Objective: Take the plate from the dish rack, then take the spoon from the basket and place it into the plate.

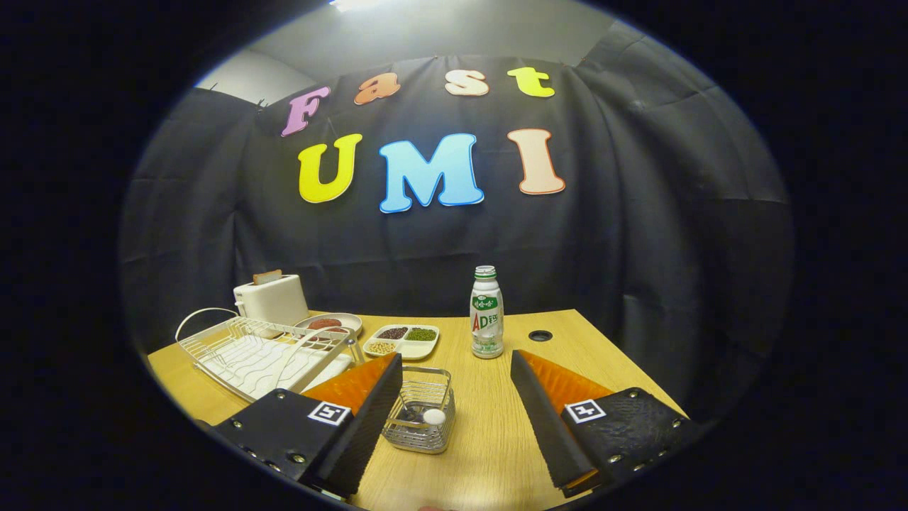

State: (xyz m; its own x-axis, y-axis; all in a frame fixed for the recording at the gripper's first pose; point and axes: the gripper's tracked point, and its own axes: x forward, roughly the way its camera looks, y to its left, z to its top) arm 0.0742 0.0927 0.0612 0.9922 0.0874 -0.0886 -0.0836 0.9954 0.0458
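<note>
Gripper view: jaws [454,419] gaped empty over the basket [420,419]; spoon [433,416] looked light, slippery (grab the handle).

Smooth pale wood-look table [496,440] with a soft sheen, shiny wire-metal basket [420,419] and glossy white-coated wire dish rack [234,351], slick plastic bottle [486,312], glossy white toaster [271,298], matt black wrinkly cloth wall [638,234] behind, gripper [456,376] fingers spread wide, holding nothing.
</note>
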